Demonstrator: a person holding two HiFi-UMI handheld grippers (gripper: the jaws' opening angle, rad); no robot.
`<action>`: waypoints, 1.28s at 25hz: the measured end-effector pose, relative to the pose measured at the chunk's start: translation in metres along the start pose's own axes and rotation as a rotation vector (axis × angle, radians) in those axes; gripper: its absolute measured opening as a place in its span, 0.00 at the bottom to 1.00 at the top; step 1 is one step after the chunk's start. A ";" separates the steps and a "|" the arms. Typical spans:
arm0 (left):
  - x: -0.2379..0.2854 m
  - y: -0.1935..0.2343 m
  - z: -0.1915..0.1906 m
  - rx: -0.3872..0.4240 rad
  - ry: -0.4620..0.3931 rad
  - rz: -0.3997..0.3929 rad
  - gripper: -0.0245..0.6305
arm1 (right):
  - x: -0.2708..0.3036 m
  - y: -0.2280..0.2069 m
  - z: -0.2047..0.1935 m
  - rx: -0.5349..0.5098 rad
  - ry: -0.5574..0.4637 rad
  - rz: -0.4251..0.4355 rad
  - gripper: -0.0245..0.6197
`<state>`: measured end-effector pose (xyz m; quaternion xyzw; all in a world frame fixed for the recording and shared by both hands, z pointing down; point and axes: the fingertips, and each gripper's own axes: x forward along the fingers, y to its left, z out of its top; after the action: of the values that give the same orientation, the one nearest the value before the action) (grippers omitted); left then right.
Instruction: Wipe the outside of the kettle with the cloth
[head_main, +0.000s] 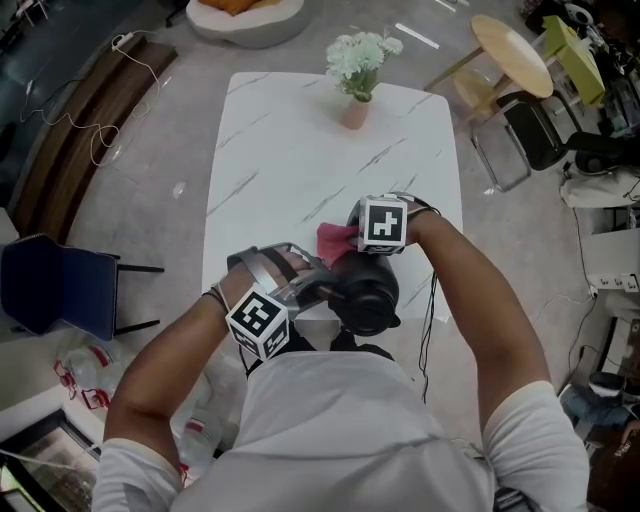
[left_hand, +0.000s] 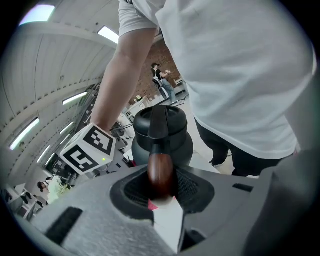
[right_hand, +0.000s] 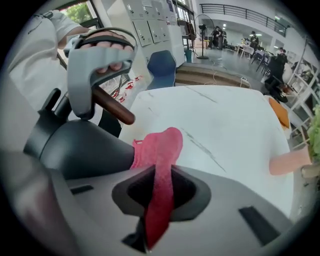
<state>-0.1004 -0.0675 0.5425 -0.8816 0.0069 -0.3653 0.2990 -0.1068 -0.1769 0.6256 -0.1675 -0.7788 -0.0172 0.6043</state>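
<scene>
A black kettle (head_main: 366, 292) stands near the front edge of the white marble table (head_main: 300, 150). Its brown wooden handle (left_hand: 160, 172) is clamped between the pads of my left gripper (left_hand: 161, 192), seen from the lid side in the left gripper view. My right gripper (right_hand: 157, 200) is shut on a pink cloth (right_hand: 159, 155), whose free end lies against the kettle's dark side (right_hand: 75, 145). In the head view the cloth (head_main: 334, 240) shows just behind the kettle, under my right gripper (head_main: 372, 250). My left gripper (head_main: 290, 290) sits at the kettle's left.
A pink vase with white flowers (head_main: 357, 75) stands at the table's far edge. A blue chair (head_main: 55, 285) is left of the table; a round wooden stool (head_main: 510, 45) and a black chair (head_main: 535, 130) stand to the far right.
</scene>
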 end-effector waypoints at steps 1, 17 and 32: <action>0.000 0.001 -0.001 -0.005 0.001 0.001 0.19 | 0.004 -0.004 -0.004 0.018 0.006 0.001 0.13; -0.002 0.003 -0.006 -0.049 0.017 0.012 0.19 | 0.044 -0.035 -0.025 0.061 -0.037 -0.049 0.13; 0.012 0.022 -0.035 -0.260 0.005 -0.099 0.20 | -0.088 -0.042 -0.022 0.337 -0.352 -0.441 0.13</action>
<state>-0.1094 -0.1062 0.5582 -0.9113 0.0115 -0.3776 0.1638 -0.0789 -0.2432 0.5557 0.1070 -0.8807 0.0107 0.4613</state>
